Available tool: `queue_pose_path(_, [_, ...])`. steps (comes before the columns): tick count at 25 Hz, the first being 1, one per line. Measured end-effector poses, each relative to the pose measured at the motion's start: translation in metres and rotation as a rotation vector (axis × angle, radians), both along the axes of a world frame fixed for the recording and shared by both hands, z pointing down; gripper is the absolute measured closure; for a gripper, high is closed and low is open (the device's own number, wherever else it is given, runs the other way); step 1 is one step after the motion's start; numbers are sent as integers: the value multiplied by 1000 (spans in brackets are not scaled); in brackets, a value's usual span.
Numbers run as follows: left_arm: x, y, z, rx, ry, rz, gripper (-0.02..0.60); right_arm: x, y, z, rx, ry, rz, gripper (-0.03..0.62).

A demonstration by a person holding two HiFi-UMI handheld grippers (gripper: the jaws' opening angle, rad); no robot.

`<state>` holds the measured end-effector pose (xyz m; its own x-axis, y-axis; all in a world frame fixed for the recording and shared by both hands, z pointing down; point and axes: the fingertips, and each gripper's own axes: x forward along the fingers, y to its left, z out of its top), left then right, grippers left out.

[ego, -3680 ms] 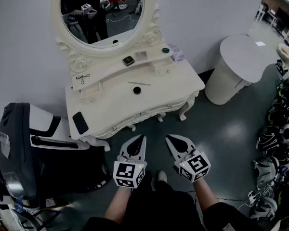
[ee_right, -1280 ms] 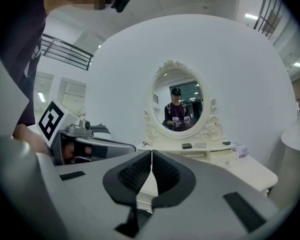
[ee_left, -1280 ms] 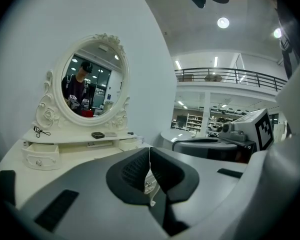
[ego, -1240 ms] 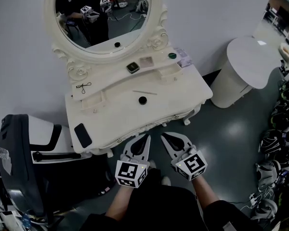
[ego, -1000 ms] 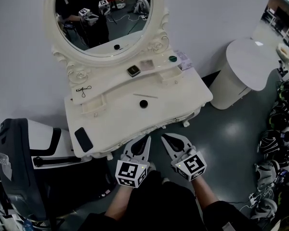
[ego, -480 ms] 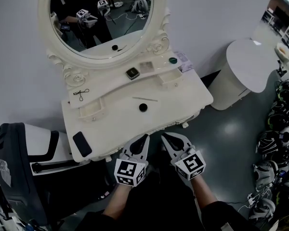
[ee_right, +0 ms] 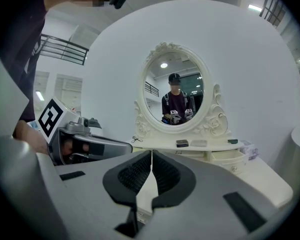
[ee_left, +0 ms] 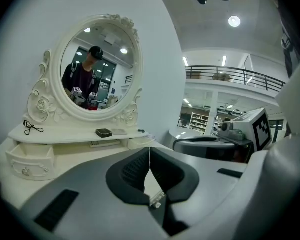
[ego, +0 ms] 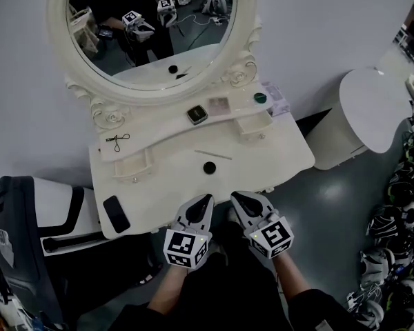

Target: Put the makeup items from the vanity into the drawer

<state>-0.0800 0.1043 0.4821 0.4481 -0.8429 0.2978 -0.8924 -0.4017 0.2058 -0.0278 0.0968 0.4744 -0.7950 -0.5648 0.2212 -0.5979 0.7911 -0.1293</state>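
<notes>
While my left tongs point(ego: 202, 202) and right tongs point(ego: 237, 197) hover pressed together and empty at the worktop's point(ego: 276, 158) front edge, the makeup sits untouched: round black pot point(ego: 209, 167) and pencil point(ego: 214, 155) mid-worktop, compact point(ego: 197, 114) on the shelf point(ego: 159, 131). I judge this the approach; next, spread one pair for the drawer pull.

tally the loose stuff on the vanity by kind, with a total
Round pots: 2 (black pot, green pot)
Square compacts: 2 (dark compact, pale compact)
Thin stick: 1
Flat black slab: 1
Looped black wire piece: 1
Pale packet: 1
Total: 8
</notes>
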Motion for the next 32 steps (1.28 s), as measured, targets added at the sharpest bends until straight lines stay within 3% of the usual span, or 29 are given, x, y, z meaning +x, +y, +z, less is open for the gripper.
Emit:
queue_pose_path(15, [-9, -80, 25, -64, -19, -106, 566, -8, -87, 29, -61, 6, -127, 569])
queue_pose_path(26, [-25, -109, 35, -99, -53, -200, 566, -24, -115, 52, -134, 23, -254, 569])
queue_pose_path(32, [-35, -116, 34, -98, -53, -211, 566, -31, -121, 53, -147, 23, -265, 569])
